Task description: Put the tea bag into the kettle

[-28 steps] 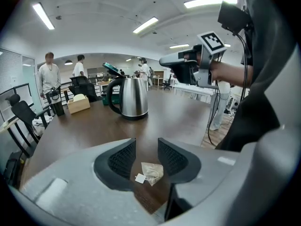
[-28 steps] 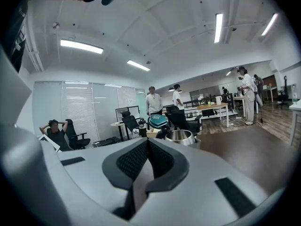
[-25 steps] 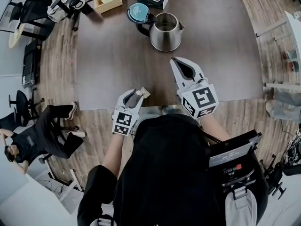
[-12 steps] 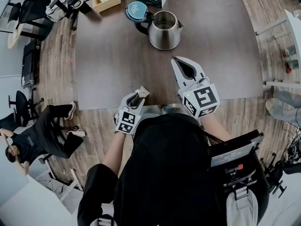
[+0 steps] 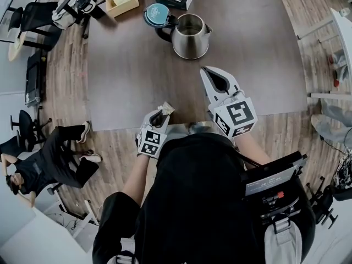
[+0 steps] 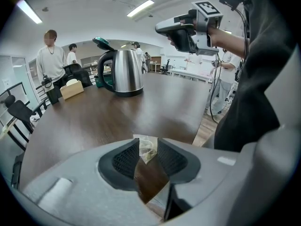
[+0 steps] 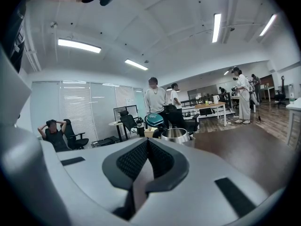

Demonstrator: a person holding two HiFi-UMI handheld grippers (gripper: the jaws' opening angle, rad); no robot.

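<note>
Left gripper (image 6: pixel 148 147) fingers (image 6: pixel 123 160) are pinching the tea bag (image 6: pixel 146 146), with part of it poking out past the tips. It is held just above the near edge of the tabletop (image 5: pixel 126 76). Right gripper (image 7: pixel 147 142) fingers are pressed together on nothing, raised over the near-right part of the tabletop and pointing toward the kettle (image 5: pixel 190 36).

The kettle stands upright near the far edge, well apart from the bag. Its lid (image 5: pixel 154 14) is flipped open to its left and the mouth is clear (good).

Step in hand, as judged: carry the bag to the kettle. To do it well:
- Hold the pinch firm, since the bag is light and only thinly gripped.
- Travel across above rim height.
- Come in over the mouth from the side away from the lid.
- Release only once the bag hangs inside the rim.
- The right gripper looks free to steady the kettle; it should stay out of the left one's path.
</note>
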